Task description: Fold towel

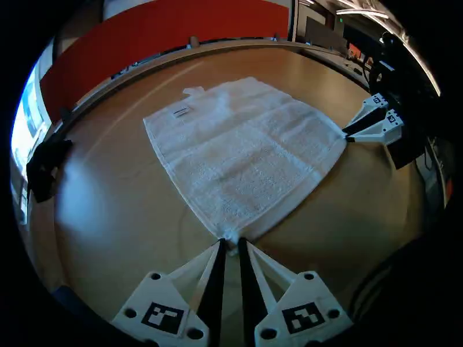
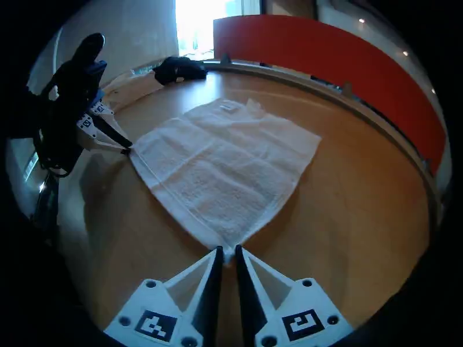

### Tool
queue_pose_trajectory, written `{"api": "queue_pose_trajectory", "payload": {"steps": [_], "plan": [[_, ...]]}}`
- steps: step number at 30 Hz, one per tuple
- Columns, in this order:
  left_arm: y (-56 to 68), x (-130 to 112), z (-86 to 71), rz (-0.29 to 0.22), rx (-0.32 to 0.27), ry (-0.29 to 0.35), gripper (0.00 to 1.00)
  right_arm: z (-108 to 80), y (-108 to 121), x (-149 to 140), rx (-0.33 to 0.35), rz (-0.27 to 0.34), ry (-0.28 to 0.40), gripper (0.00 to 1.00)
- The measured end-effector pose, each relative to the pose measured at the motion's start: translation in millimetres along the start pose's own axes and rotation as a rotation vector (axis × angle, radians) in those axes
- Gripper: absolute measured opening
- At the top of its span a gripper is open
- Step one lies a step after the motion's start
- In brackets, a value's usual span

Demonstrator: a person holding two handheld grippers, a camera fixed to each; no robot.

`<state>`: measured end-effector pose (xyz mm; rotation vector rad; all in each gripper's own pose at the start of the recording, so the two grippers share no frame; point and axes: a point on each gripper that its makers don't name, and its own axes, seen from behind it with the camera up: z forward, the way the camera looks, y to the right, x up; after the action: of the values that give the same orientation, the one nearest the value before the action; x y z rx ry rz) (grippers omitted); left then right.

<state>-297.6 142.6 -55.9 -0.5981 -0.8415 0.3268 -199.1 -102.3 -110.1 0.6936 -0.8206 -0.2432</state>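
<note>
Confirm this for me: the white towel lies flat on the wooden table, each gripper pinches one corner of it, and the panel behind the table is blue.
The panel is red, not blue; the right gripper view shows it. The rest stands: the towel lies flat on the table, and the left gripper and the right gripper each pinch one corner.

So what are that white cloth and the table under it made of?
The towel looks like cotton terry: white, matte, nubby looped pile, flat hemmed edge. The table looks like wood or wood-look laminate: tan, smooth, with soft glare; I can't tell which.
</note>
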Motion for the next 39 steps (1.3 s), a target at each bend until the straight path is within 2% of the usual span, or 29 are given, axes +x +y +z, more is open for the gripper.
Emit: {"api": "queue_pose_trajectory", "payload": {"steps": [5,17,27,32,39], "plan": [[6.2,2,-1.8,-0.010,-0.024,0.003,0.15,-1.7,0,2,-0.006,0.003,0.001,0.10],[5.1,18,-20.8,-0.076,-0.021,0.046,0.14,-18.1,0,16,-0.001,0.014,0.025,0.08],[9.1,23,-26.3,-0.077,-0.026,0.054,0.14,-25.4,1,22,0.005,0.052,0.030,0.08],[10.1,31,-35.3,-0.091,-0.029,0.063,0.14,-37.7,1,34,0.002,0.046,0.051,0.08],[11.6,43,-56.6,-0.130,-0.030,0.078,0.14,-61.5,-1,56,0.002,0.049,0.087,0.08]]}}
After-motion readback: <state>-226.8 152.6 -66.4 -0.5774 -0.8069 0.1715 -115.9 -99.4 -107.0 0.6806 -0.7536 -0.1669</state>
